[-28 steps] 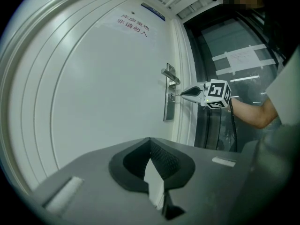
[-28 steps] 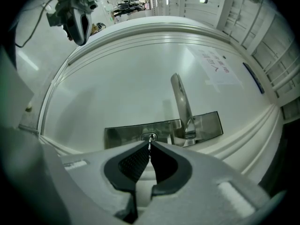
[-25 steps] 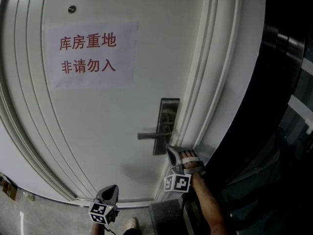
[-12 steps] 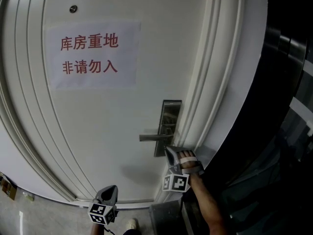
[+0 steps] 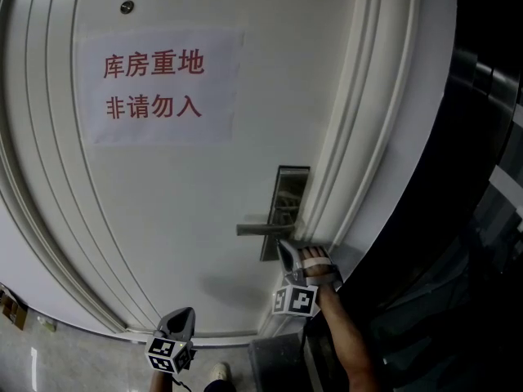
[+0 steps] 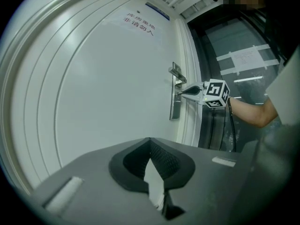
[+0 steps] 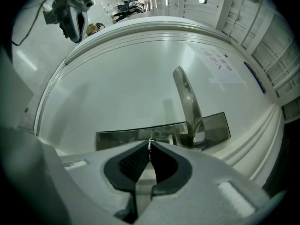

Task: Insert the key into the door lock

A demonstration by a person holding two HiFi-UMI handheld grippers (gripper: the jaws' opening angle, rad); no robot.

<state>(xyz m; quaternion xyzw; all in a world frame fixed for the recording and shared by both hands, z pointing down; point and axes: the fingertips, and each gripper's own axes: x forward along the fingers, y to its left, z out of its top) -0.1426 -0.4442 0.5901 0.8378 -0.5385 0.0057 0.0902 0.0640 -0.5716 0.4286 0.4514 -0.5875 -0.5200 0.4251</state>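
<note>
While the right tongs (image 5: 283,248) point level at the door (image 5: 188,211), their jaws are clenched on a small metal key (image 7: 149,145), which sticks out just past their tips. Right ahead of the key lies the grey lock plate (image 7: 122,138). The key's tip sits right at the plate, but no view shows whether it has entered a keyhole. Seen from the right tongs, the lever handle (image 7: 187,102) juts out from the plate just beyond the tips and off to one side. In the head view the handle (image 5: 261,229) sits just above the right tongs, and the plate (image 5: 292,182) runs up from them along the moulded door frame (image 5: 364,137). A bare hand (image 5: 319,266) holds these tongs just behind their jaws, with the marker cube (image 5: 296,300) below it.

Lower and well apart from the lock, the left tongs (image 5: 186,315) hang in front of the door's lower part, above the pale floor (image 5: 49,362). Their jaws are clenched tip to tip with nothing between them. From their own view the right tongs (image 6: 187,92) and the lock plate (image 6: 175,102) show far ahead and to the right.

High above both tongs, a white paper sign (image 5: 159,86) with red characters is stuck to the door. A small round fitting (image 5: 127,7) sits above it.
</note>
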